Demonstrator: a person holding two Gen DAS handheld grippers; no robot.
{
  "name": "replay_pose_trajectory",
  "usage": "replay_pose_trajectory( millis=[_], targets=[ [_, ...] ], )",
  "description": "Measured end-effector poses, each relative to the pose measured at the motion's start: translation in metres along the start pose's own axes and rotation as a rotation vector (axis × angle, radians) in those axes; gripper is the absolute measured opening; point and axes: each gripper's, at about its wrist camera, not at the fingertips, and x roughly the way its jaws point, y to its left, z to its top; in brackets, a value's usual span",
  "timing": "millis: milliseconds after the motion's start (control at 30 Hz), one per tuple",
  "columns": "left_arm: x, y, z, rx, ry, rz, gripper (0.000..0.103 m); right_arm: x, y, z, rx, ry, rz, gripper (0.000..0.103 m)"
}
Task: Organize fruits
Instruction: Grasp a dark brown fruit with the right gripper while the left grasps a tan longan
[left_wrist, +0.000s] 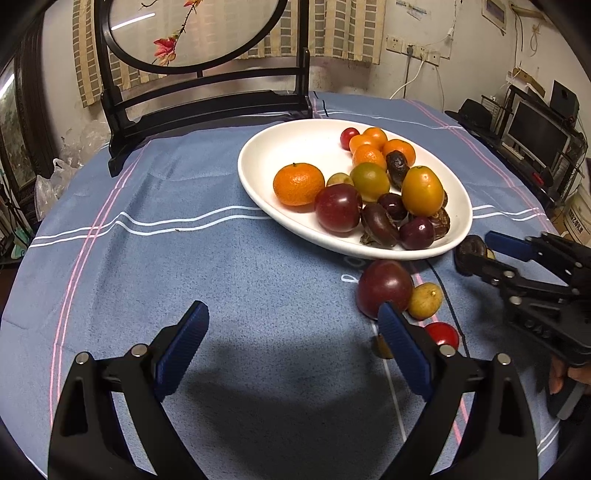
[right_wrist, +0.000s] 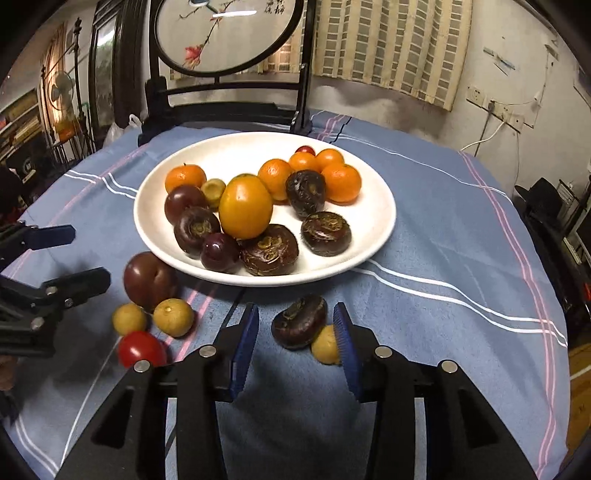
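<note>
White oval plate (right_wrist: 376, 206), on the blue striped tablecloth (right_wrist: 461, 236), straight ahead at twelve o'clock of my right tongs. Contents, right-wrist view:
- one large yellow-orange fruit (right_wrist: 245, 206), centre;
- mandarins: one at the plate's ten o'clock (right_wrist: 184, 177), a cluster of four at one o'clock (right_wrist: 341, 182);
- one small red fruit (right_wrist: 306, 150) at the far rim;
- dark water chestnuts: four, of which two lie at the near edge (right_wrist: 269, 249) (right_wrist: 325, 233);
- dark plums (right_wrist: 183, 203) (right_wrist: 219, 251) on the left side;
- one small green-yellow fruit (right_wrist: 213, 190) beside the lone mandarin.

Loose on the cloth, off the plate:
- a water chestnut (right_wrist: 299, 321), between the fingers of my right tongs (right_wrist: 295, 326), touching a small tan fruit (right_wrist: 325, 345) that sits against the right pad;
- a large dark plum (right_wrist: 149, 278) at the plate's seven o'clock;
- two tan fruits (right_wrist: 129, 318) (right_wrist: 173, 316) just below it;
- a red cherry tomato (right_wrist: 141, 349) nearest me.

Right tongs: pads stand apart around the loose chestnut, clear of it on the left side.

Left tongs (left_wrist: 291, 332): spread wide, nothing between them; right pad just in front of the loose plum (left_wrist: 384, 286).
</note>
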Motion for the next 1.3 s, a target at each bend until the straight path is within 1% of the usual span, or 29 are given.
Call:
replay_pose_trajectory(
  millis=[67, 167, 267, 367, 500, 533, 600, 667, 800, 833, 933, 1000, 1033, 1100, 1167, 1233, 1300],
  targets=[
    [0.000, 0.000, 0.000, 0.003, -0.001, 0.000, 0.091, 0.004, 0.001, 0.001, 0.017, 0.000, 0.031, 0.036],
    [0.000, 0.000, 0.000, 0.003, 0.002, -0.002, 0.091, 0.011, 0.013, 0.002, -0.047, 0.020, 0.004, 0.036],
    [0.000, -0.001, 0.000, 0.006, 0.005, 0.000, 0.091, 0.011, 0.017, 0.003, -0.056, 0.023, -0.013, 0.034],
    [0.000, 0.000, -0.001, 0.004, 0.007, -0.009, 0.091, 0.007, 0.012, 0.004, -0.011, 0.034, 0.046, 0.033],
    [-0.004, 0.003, 0.001, -0.009, 0.005, -0.032, 0.091, -0.019, -0.002, 0.007, 0.086, -0.035, 0.147, 0.033],
    [-0.005, 0.004, 0.001, -0.007, 0.006, -0.041, 0.091, -0.026, -0.008, 0.008, 0.118, -0.055, 0.184, 0.033],
    [-0.009, 0.001, 0.000, 0.013, 0.002, -0.062, 0.091, -0.033, -0.015, 0.008, 0.156, -0.072, 0.228, 0.033],
    [-0.010, -0.004, -0.004, 0.034, 0.013, -0.089, 0.091, -0.036, -0.018, 0.009, 0.176, -0.080, 0.253, 0.033],
    [-0.011, -0.016, -0.013, 0.082, 0.044, -0.147, 0.090, -0.038, -0.017, 0.010, 0.173, -0.083, 0.268, 0.033],
    [-0.013, -0.018, -0.014, 0.094, 0.047, -0.159, 0.088, -0.040, -0.017, 0.010, 0.171, -0.086, 0.270, 0.033],
    [-0.018, -0.016, -0.018, 0.088, 0.047, -0.181, 0.081, -0.043, -0.019, 0.010, 0.178, -0.097, 0.276, 0.033],
    [-0.018, -0.015, -0.021, 0.084, 0.060, -0.202, 0.081, -0.046, -0.018, 0.010, 0.179, -0.103, 0.281, 0.033],
    [-0.017, -0.017, -0.023, 0.097, 0.066, -0.207, 0.077, -0.048, -0.018, 0.011, 0.178, -0.109, 0.289, 0.033],
    [-0.015, -0.024, -0.026, 0.136, 0.076, -0.192, 0.071, -0.051, -0.016, 0.011, 0.173, -0.115, 0.296, 0.033],
    [-0.009, -0.030, -0.028, 0.163, 0.085, -0.168, 0.059, -0.054, -0.013, 0.011, 0.165, -0.120, 0.304, 0.033],
    [-0.001, -0.034, -0.027, 0.163, 0.099, -0.143, 0.058, -0.057, -0.011, 0.011, 0.159, -0.128, 0.310, 0.033],
    [0.005, -0.039, -0.026, 0.179, 0.115, -0.134, 0.056, -0.059, -0.011, 0.011, 0.157, -0.134, 0.310, 0.033]
  ],
)
